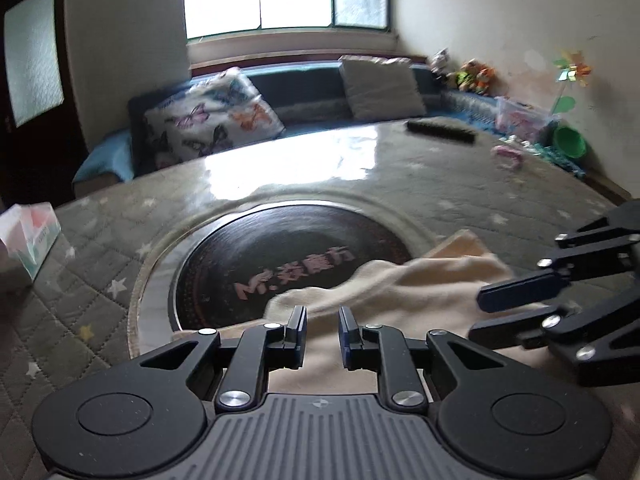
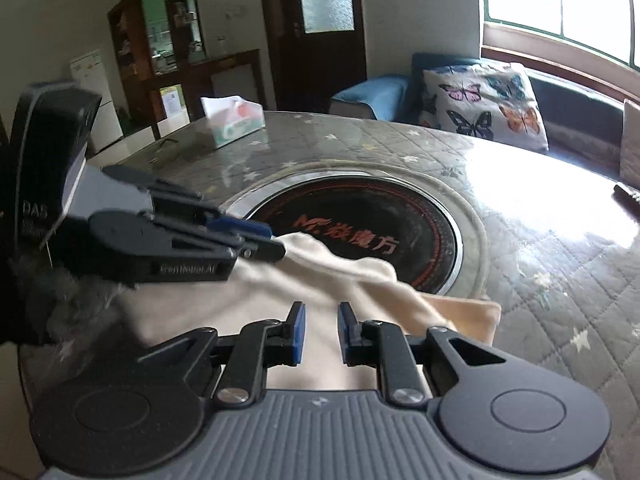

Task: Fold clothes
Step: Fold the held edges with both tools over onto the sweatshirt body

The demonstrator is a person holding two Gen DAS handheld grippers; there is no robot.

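Observation:
A cream garment (image 1: 400,292) lies bunched on the table's near side, and one edge laps over the round black hob. My left gripper (image 1: 322,328) sits low over its left part, with the cloth filling the narrow gap between the blue pads. From the right wrist view, the left gripper (image 2: 276,242) pinches a raised corner of the garment (image 2: 340,280). My right gripper (image 2: 321,328) hovers over the garment's right part with its jaws a little apart and cloth beneath them. The left wrist view also catches the right gripper (image 1: 478,314), and its fingers (image 1: 516,292) are spread.
The table (image 1: 460,200) has a grey quilted star cover under glass, with a black hob (image 2: 360,216) set in the middle. A tissue box (image 2: 234,124) stands at its far left, and a black remote (image 1: 440,131) and a pink item (image 1: 506,156) lie at the far right. A sofa with a butterfly pillow (image 1: 208,120) runs behind.

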